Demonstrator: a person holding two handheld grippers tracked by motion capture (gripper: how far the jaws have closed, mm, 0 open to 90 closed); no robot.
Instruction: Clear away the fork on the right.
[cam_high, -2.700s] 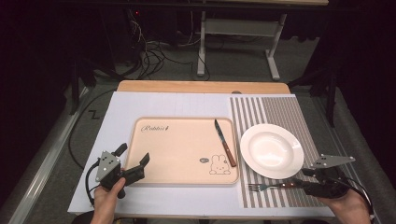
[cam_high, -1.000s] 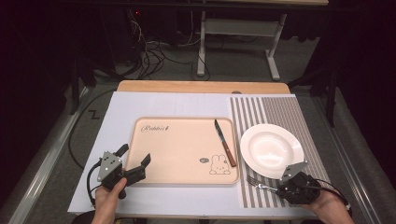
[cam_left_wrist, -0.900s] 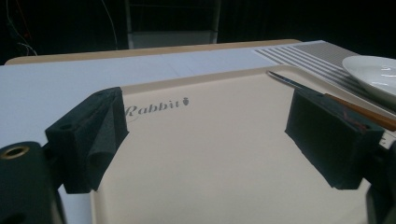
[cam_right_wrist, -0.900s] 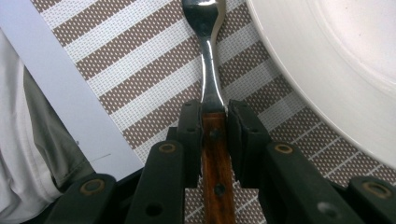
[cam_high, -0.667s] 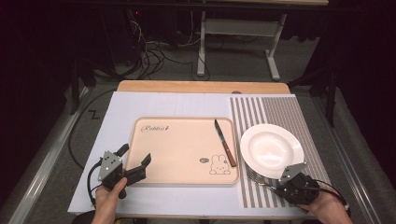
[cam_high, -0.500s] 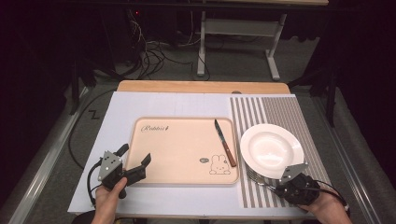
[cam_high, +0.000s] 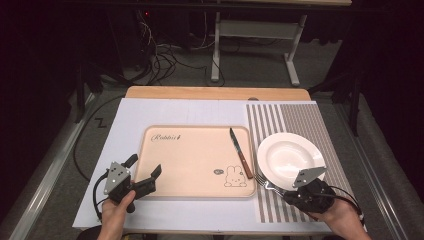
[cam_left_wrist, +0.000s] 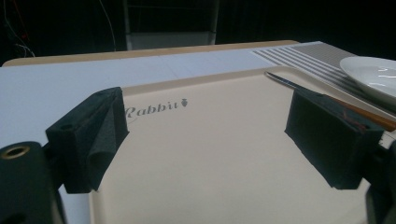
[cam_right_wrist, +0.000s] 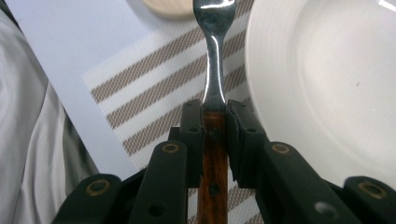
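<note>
Beside the plate, over the striped mat, the right gripper has its fingers clamped on the fork by the wooden handle, leaving the metal neck free to steer; its tines are cut off at the frame's top, and from above the gripper hides the handle; at the tray's near-left corner the left gripper waits with fingers spread, empty; the knife lies on the tray's right side.
</note>
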